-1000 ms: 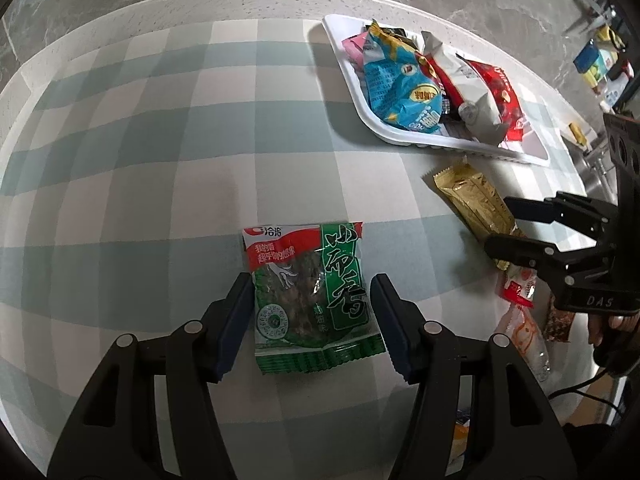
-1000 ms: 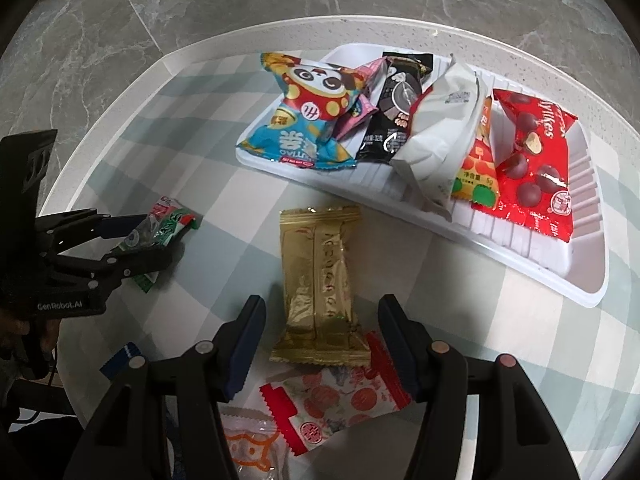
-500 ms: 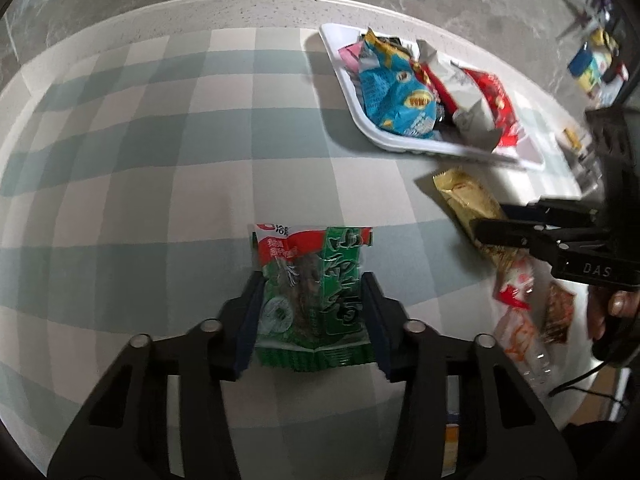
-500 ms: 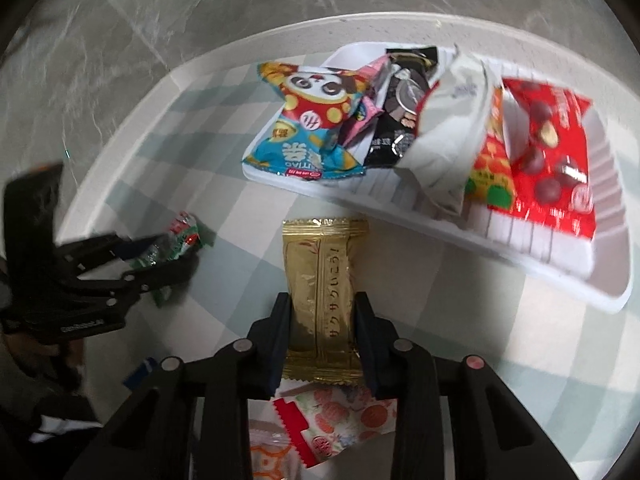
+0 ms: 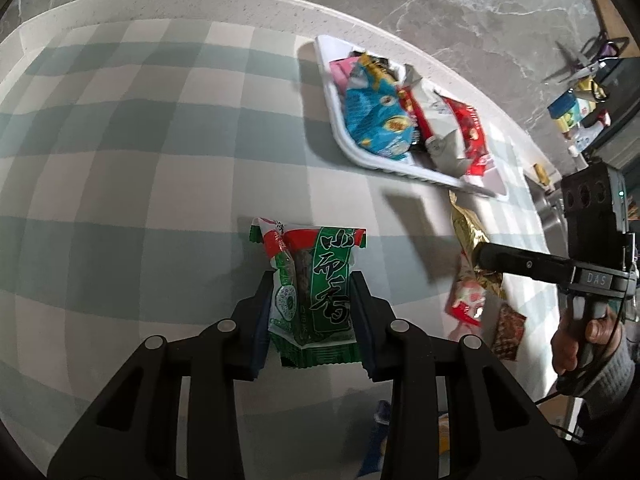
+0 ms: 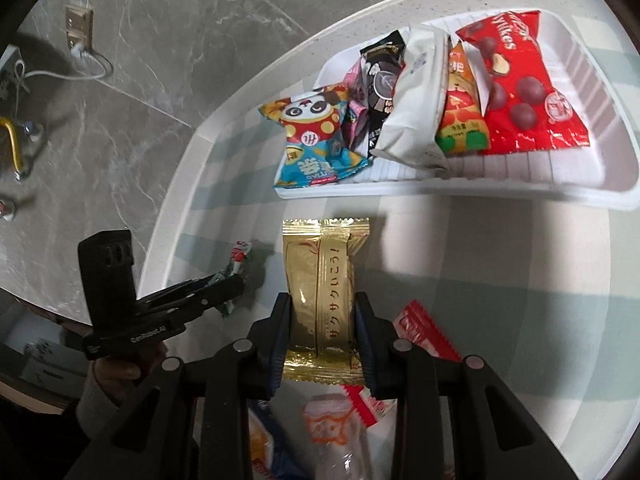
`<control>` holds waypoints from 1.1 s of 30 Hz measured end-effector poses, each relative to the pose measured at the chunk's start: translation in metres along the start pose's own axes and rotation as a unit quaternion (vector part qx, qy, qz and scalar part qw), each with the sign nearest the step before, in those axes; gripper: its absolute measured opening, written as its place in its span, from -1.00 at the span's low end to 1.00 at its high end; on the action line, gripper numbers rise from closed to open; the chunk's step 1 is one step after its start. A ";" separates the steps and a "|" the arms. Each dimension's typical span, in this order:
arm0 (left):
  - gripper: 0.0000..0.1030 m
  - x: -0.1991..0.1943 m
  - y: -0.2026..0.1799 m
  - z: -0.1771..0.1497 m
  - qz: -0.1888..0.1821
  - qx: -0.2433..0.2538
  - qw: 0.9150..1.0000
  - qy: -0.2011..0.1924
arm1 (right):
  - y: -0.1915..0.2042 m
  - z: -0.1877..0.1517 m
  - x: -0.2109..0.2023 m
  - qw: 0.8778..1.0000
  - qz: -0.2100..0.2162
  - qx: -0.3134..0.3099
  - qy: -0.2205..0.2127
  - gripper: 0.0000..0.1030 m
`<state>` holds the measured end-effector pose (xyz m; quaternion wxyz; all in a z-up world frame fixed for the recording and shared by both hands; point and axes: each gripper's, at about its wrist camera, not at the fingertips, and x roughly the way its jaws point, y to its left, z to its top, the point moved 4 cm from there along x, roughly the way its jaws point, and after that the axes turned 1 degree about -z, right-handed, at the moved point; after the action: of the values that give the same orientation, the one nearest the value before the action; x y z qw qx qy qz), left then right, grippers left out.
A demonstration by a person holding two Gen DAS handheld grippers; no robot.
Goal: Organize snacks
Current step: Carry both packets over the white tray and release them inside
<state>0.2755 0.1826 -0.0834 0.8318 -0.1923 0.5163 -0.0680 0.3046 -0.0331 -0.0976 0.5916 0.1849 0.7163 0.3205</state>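
My left gripper is shut on a green and red snack packet and holds it above the checked tablecloth. My right gripper is shut on a gold wafer packet, lifted off the table; it also shows in the left wrist view. A white tray holds several snack bags, among them a blue panda bag, a white bag and a red chocolate-ball bag. The tray also shows in the left wrist view, ahead and to the right.
Loose packets lie under my right gripper: a red and white one and a clear one with orange print. A small brown packet lies near the table's right edge. Grey marble floor surrounds the round table; a wall socket with a cable is far left.
Both grippers have closed on their packets, the left on the green one and the right on the gold one, and both have lifted them off the cloth.
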 end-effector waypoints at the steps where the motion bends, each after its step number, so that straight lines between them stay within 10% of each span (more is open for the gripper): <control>1: -0.36 -0.002 -0.003 0.002 -0.005 0.001 1.000 -0.003 | 0.000 -0.001 -0.004 1.000 0.005 0.004 -0.003 -0.35; 15: -0.36 -0.018 -0.047 0.045 -0.070 0.021 0.997 -0.023 | -0.002 0.006 -0.054 0.996 0.051 0.048 -0.057 -0.35; 33: -0.36 0.014 -0.107 0.138 -0.093 0.068 0.993 -0.027 | -0.088 0.063 -0.107 0.982 -0.021 0.111 -0.151 -0.35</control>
<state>0.4136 0.1144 0.0006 0.8466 -0.1843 0.4679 -0.1745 0.4008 -0.1506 -0.0850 0.6754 0.2809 0.6535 0.1947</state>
